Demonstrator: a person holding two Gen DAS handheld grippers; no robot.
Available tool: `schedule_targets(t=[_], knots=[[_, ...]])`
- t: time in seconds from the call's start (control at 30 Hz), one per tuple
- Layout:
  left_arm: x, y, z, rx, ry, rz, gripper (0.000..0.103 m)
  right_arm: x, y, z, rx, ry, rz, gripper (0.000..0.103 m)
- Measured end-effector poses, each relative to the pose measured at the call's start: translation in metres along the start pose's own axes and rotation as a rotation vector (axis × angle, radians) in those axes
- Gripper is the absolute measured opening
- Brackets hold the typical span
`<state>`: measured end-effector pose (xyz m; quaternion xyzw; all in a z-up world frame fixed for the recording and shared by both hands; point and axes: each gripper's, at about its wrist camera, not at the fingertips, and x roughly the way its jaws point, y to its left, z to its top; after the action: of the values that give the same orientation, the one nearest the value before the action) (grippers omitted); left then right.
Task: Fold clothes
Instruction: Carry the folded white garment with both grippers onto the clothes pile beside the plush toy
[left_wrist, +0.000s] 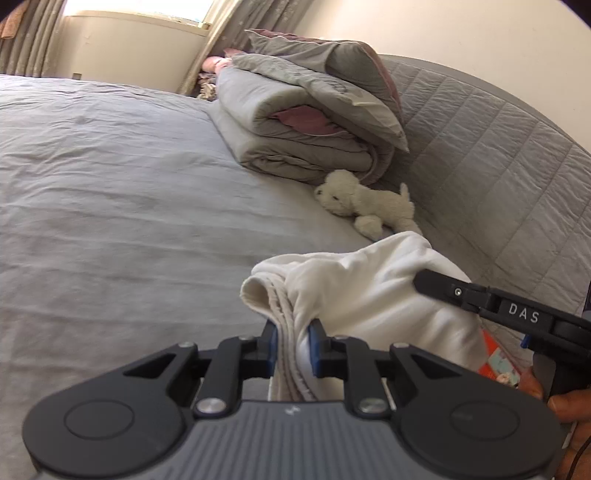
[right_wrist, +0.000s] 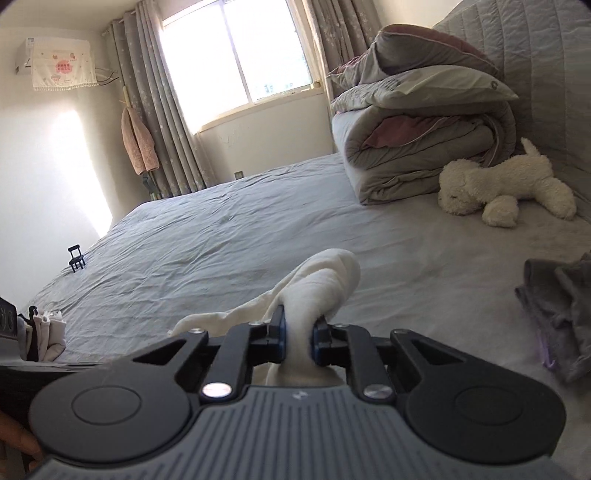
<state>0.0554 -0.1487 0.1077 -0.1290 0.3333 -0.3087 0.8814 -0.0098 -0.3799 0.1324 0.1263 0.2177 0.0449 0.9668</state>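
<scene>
White garment (left_wrist: 369, 291), one piece of cream cloth, hangs bunched above the grey bed (left_wrist: 110, 192), held between two tongs. Left tongs (left_wrist: 292, 345) are clamped on a folded, ribbed edge of it, the blue pads pressing several layers together. Right tongs (right_wrist: 300, 339) are clamped on another gathered part, which stands up in a twisted roll past the pads; in the left wrist view their black finger marked DAS lies against the right side of the cloth. The lower part of the garment drops behind both tool bodies and is hidden, so what kind of clothing it is cannot be told.

One crumpled grey garment (right_wrist: 557, 317) lies on the bed to the right, cut off by the frame edge. One white plush dog (right_wrist: 506, 188) lies on its side just beside one folded grey quilt (right_wrist: 417, 155), with two pillows (right_wrist: 424, 70) stacked on top, all against the quilted grey headboard (left_wrist: 498, 147). One small black chair-shaped object (right_wrist: 77, 258) stands near the far edge of the bed. A small bundle of pale and dark cloth (right_wrist: 46, 332) at the left edge is too cut off to identify. One pink jacket (right_wrist: 138, 140) hangs by the curtains (right_wrist: 162, 110), which flank one bright window (right_wrist: 232, 55). One covered air conditioner (right_wrist: 59, 66) sits high on the wall. A red, patterned item (left_wrist: 496, 363) peeks from under the white cloth, mostly hidden.
</scene>
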Motion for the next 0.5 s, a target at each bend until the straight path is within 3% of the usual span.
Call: schedule_targets(t=[0.17,0.27,0.33,0.4,0.5], knots=[[0.087,-0.107,0.015,0.062,0.003,-0.132,0.017,-0.039,-0.104,0.038,-0.039,-0.063,-0.143,0.015],[0.143,-0.158,0.007,0.107,0.014,-0.163,0.018,-0.049,-0.160,0.050,-0.043,-0.075,-0.216,0.015],[0.184,-0.175,-0.009,0.121,0.045,-0.141,0.023,-0.040,-0.197,0.047,-0.031,-0.051,-0.249,0.015],[0.222,-0.183,-0.028,0.143,0.114,-0.089,0.028,-0.020,-0.234,0.034,0.013,0.028,-0.324,0.018],[0.229,-0.181,-0.041,0.161,0.117,-0.060,0.040,0.002,-0.275,0.006,0.063,0.129,-0.435,0.022]])
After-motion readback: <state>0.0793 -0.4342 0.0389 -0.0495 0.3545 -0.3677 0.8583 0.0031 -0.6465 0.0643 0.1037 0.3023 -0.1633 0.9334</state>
